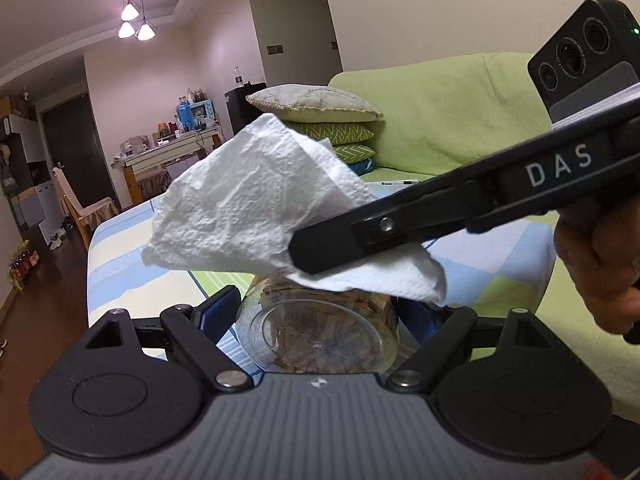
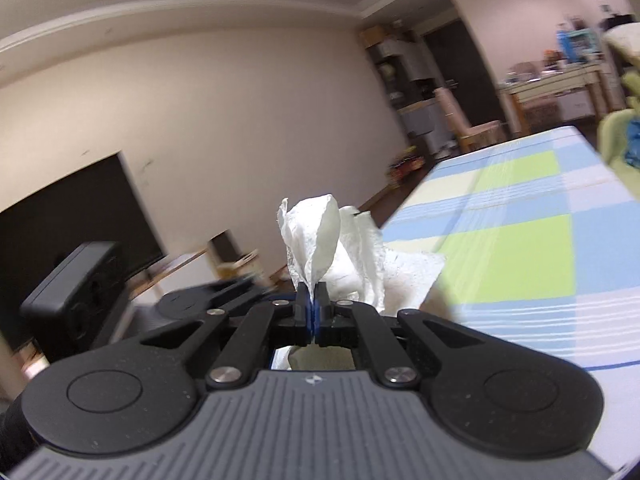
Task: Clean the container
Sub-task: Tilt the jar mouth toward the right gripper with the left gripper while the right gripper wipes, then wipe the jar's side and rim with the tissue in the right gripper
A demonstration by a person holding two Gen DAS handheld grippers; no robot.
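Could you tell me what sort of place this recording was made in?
Most likely a home's open living and dining room. A green-covered sofa with stacked cushions sits behind the checked tablecloth, and a cluttered dining table stands under a pendant lamp.

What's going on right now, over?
Left gripper clamps glass jar. Right gripper pinches paper towel above jar. Nothing between them.

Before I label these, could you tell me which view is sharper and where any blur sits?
Left wrist view: sharp throughout, tissue and jar crisp, ceiling lamps blown out. Right wrist view: motion blur smears the table and the left gripper; only the right gripper and tissue stay fairly sharp.
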